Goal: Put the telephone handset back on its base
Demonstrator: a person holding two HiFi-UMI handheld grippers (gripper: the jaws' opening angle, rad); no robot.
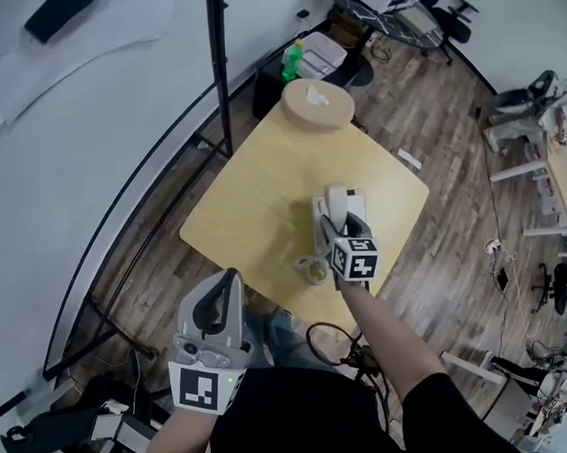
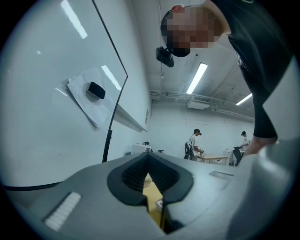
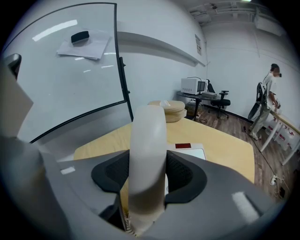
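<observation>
My right gripper [image 1: 340, 230] is shut on the cream telephone handset [image 3: 147, 159], which stands up between the dark pads in the right gripper view. In the head view the handset [image 1: 337, 202] is held over the white telephone base [image 1: 322, 210] on the light wooden table [image 1: 263, 194]. Its coiled cord [image 1: 311, 268] trails toward the table's near edge. Part of the base [image 3: 194, 151] shows behind the handset, with a red patch. My left gripper [image 1: 223, 291] hangs low beside the table's near corner, shut with nothing in it; its pads [image 2: 136, 180] nearly touch.
A round tan box [image 1: 317, 104] sits at the table's far end. A black stand pole [image 1: 220, 69] and whiteboard frame run along the left wall. Green bottle [image 1: 293, 59] and bins lie beyond the table. Desks, chairs and people are at the right.
</observation>
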